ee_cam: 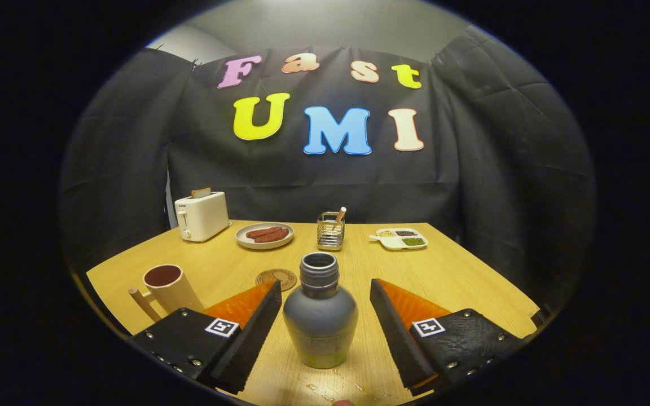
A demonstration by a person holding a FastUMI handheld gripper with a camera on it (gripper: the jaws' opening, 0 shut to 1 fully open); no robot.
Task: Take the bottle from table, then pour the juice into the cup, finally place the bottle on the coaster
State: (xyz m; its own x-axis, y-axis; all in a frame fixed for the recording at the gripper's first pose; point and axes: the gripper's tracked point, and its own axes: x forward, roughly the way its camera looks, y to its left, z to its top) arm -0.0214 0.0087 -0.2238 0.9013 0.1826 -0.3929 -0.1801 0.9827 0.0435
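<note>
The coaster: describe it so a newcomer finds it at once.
On the wooden table, look just beyond the open gripper and the grey bottle standing between its fingers. The coaster lies flat behind the bottle, beside the cup. It is the only thin brown patterned disc, empty.

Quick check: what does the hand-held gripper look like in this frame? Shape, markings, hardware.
The hand-held gripper has two wedge-shaped fingers that flare out from black, textured mounting blocks. Each block carries a small square black-and-white marker on top and a row of metal screws along its outer edge. The inner faces of the fingers are flat and ribbed. No cables are visible.
</note>
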